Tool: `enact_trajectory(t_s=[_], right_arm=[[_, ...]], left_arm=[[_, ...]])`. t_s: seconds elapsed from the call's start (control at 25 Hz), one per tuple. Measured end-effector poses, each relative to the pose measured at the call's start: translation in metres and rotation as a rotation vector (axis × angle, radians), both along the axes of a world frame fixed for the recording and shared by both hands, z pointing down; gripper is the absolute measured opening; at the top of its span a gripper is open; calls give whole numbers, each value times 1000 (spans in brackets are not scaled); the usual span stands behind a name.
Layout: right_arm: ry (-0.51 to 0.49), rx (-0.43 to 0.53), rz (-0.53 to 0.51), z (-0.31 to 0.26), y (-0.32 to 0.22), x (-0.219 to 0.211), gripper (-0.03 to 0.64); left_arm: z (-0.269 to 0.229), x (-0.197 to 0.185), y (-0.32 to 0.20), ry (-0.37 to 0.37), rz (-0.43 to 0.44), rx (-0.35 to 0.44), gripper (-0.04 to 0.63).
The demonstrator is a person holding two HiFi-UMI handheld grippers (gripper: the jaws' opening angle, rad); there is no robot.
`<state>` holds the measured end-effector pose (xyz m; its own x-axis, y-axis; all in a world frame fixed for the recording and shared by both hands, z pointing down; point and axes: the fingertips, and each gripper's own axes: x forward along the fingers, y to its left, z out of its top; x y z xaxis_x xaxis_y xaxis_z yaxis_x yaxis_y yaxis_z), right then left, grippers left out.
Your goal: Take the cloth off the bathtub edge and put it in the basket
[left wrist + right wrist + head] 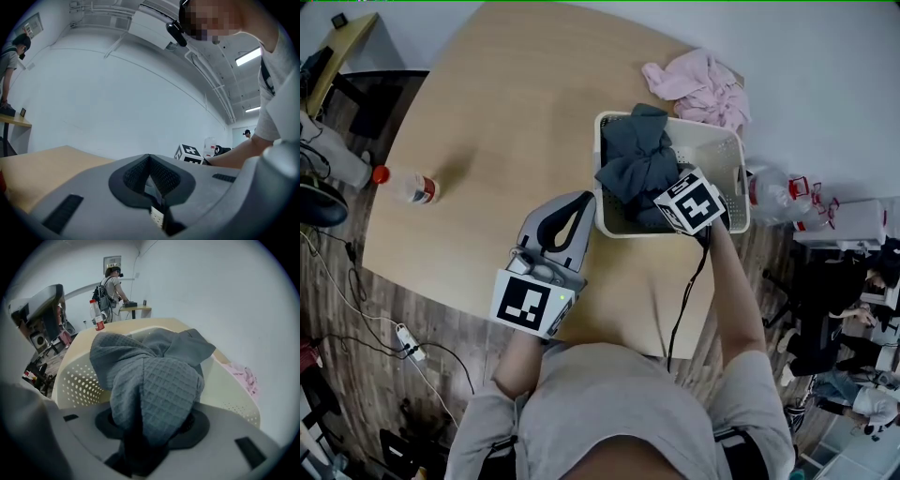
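The grey waffle cloth (637,159) is heaped in the white perforated basket (598,169) on the table, with one end draped over the far rim. My right gripper (675,204) is over the basket's near right side, its jaws hidden in the cloth. In the right gripper view the cloth (154,380) bunches into the gap of the right gripper (145,427), which is shut on it, above the basket (79,380). My left gripper (579,202) hovers left of the basket, shut and empty; the left gripper view shows the left gripper (151,161) with pads together.
A pink cloth (698,84) lies at the far right corner of the wooden table (506,112). A red-capped bottle (408,186) lies near the left edge. Clear bottles (778,192) sit on the floor to the right. A person (112,284) stands by a far desk.
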<state>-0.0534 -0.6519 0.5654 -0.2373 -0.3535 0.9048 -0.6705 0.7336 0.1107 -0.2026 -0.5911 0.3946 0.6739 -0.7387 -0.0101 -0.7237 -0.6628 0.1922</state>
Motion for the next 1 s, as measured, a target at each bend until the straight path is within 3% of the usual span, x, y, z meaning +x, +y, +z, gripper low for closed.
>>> enact_trajectory(t_s=[0.4,0.68,1.0], right_arm=[[181,-103,-126,38,4,1,212],[172,-138,-136,45,4,0,215],[174,-93,-185,30,9,1,247]], left_arm=[[5,-11,7,5,-28,-17,-3],[8,-11,8,9,-33,-23,-3],[7,-5,15,-5,-17,-19,-3]])
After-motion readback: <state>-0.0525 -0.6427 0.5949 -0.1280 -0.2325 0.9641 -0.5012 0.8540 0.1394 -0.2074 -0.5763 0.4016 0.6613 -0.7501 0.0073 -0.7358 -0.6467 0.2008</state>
